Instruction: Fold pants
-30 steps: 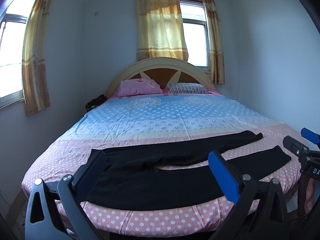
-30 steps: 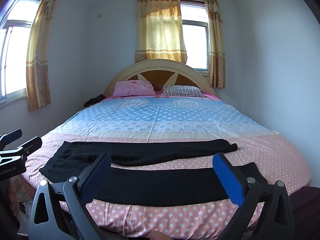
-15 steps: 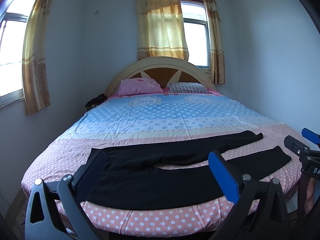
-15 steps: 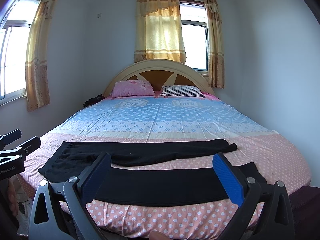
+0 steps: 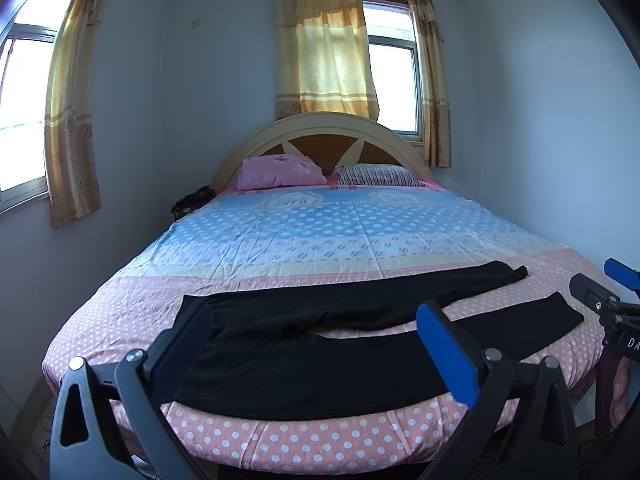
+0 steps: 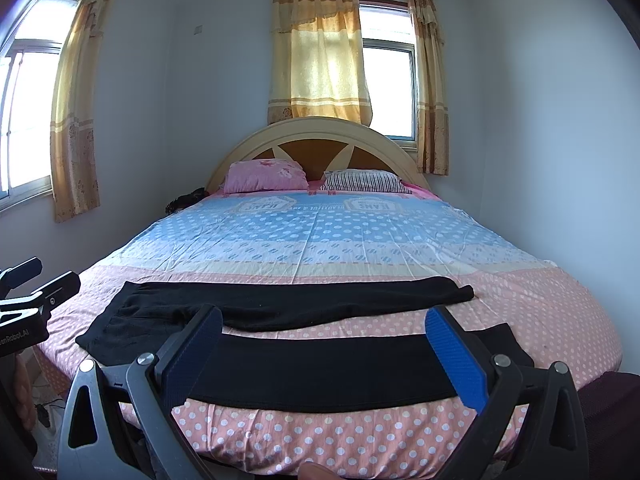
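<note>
Black pants (image 5: 320,364) lie flat across the foot of the bed, waist at the left, both legs spread apart and running to the right. In the right wrist view the same pants (image 6: 320,372) fill the near edge of the bed. My left gripper (image 5: 316,340) hangs open in front of the waist end, off the cloth. Over the near leg, my right gripper (image 6: 324,344) is open too, with nothing between its fingers. Each gripper shows at the side of the other's view: the right gripper (image 5: 612,292) and the left gripper (image 6: 36,280).
The bed (image 5: 340,232) has a blue and pink dotted sheet, a pink pillow (image 5: 280,170) and a striped pillow (image 5: 376,175) at the curved headboard. Walls stand close on both sides. A dark bundle (image 5: 192,202) sits beside the bed at the far left.
</note>
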The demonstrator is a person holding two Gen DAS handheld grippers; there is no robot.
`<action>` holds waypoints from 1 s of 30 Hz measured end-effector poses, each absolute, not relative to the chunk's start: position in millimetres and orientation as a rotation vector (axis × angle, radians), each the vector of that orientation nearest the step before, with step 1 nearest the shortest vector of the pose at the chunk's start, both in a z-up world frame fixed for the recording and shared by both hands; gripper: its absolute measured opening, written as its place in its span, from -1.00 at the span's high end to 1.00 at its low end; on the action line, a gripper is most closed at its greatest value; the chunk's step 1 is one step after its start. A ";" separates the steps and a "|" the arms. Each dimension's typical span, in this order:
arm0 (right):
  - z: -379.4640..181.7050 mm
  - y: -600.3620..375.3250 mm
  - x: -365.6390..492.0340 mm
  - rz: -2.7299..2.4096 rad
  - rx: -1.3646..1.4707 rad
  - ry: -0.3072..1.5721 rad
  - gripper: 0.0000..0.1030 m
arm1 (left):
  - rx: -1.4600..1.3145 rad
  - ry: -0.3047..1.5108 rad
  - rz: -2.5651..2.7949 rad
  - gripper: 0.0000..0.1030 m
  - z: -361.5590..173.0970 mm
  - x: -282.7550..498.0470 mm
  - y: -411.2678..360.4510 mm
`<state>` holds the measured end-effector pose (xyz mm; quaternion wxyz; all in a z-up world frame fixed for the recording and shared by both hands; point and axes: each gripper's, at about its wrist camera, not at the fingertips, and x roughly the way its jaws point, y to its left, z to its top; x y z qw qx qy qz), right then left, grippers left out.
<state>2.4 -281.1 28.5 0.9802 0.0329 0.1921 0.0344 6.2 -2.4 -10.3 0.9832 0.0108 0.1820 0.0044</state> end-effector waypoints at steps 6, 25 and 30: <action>26.4 -280.7 3.9 0.070 0.063 0.392 -0.98 | 0.017 0.369 0.009 -1.00 -9.8 5.5 -1.0; 22.9 -280.8 7.1 0.066 0.059 0.399 -0.98 | 0.016 0.377 0.004 -1.00 -9.4 8.7 0.2; 19.6 -282.4 9.8 0.070 0.068 0.401 -0.98 | 0.013 0.383 0.001 -1.00 -12.4 9.5 -0.1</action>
